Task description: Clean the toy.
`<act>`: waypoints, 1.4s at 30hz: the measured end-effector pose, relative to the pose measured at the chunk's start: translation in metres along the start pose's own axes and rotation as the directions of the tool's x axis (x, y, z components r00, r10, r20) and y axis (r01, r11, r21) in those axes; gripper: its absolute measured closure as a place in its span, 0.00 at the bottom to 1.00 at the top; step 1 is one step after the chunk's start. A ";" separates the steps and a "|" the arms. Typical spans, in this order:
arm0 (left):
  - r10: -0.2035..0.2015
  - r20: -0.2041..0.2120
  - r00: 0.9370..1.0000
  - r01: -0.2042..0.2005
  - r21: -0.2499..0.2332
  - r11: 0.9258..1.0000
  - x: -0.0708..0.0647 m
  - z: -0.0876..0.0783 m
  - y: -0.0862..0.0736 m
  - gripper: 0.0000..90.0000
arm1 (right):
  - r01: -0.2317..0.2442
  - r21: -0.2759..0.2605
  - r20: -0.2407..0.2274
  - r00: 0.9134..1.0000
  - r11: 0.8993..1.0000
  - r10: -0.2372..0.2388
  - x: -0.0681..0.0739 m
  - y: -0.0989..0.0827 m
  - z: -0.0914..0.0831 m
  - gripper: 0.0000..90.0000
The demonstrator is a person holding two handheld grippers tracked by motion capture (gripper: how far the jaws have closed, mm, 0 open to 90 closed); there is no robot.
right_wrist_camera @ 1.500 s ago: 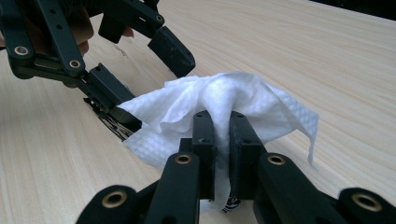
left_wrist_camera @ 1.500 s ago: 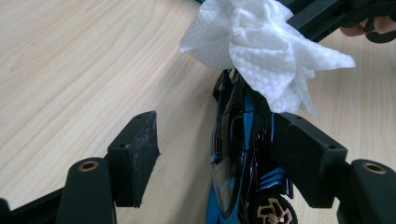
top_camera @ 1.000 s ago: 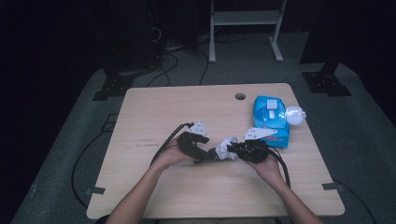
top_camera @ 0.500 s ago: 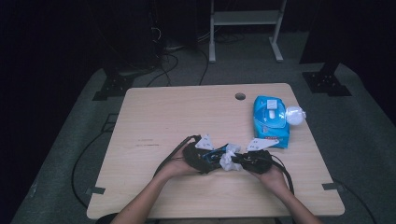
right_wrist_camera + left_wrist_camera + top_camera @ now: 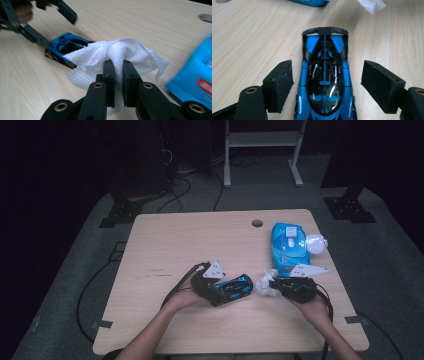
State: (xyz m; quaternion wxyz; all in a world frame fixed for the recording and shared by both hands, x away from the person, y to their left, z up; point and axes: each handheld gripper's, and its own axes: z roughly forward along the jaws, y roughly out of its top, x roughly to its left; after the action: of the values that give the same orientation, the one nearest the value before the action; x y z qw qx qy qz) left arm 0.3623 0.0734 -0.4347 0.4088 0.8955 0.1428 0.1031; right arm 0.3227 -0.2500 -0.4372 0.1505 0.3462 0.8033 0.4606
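Note:
A blue and black toy car [image 5: 324, 75] lies on the wooden table [image 5: 200, 240] between the jaws of my left gripper [image 5: 327, 82]. Those jaws have just been opening, and both pads [image 5: 279, 82] stand clear of the car's sides. In the high view the car [image 5: 240, 282] sits at the front middle with the left gripper [image 5: 231, 290] over it. My right gripper [image 5: 118, 72] is shut on a crumpled white wipe [image 5: 117, 52], held just right of the car [image 5: 65, 48]. In the high view the wipe [image 5: 265, 285] hangs at the right gripper's [image 5: 272, 285] tips.
A blue pack of wipes [image 5: 287, 245] lies at the right of the table, with a white round object [image 5: 315, 242] beside it. A cable hole [image 5: 257, 223] is near the far edge. Cables trail off the near side. A metal stand [image 5: 260, 140] is on the floor beyond.
The right gripper has drawn the wipe rightward, away from the car. The left gripper's jaws have spread apart around the car, and the hands are farther apart.

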 end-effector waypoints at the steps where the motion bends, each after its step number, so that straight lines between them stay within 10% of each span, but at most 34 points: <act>1: -0.001 -0.001 1.000 0.001 -0.001 1.000 0.001 -0.001 -0.001 0.27 | -0.003 0.002 0.006 1.000 1.000 0.003 -0.003 -0.003 -0.001 0.91; 8: -0.009 -0.012 1.000 0.009 -0.005 1.000 0.004 -0.007 -0.005 0.26 | -0.059 0.122 0.065 0.997 0.991 0.051 -0.029 -0.034 -0.001 0.74; 42: -0.081 -0.096 0.992 0.079 -0.027 0.997 0.014 -0.041 -0.044 0.21 | -0.100 0.010 0.048 0.994 0.995 0.100 -0.039 -0.049 -0.041 0.52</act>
State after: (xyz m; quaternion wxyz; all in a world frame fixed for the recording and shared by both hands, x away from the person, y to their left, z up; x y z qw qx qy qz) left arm 0.3550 0.1343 -0.4405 0.4154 0.8782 0.1971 0.1315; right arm 0.3072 -0.3201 -0.4600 0.1442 0.3978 0.7839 0.4543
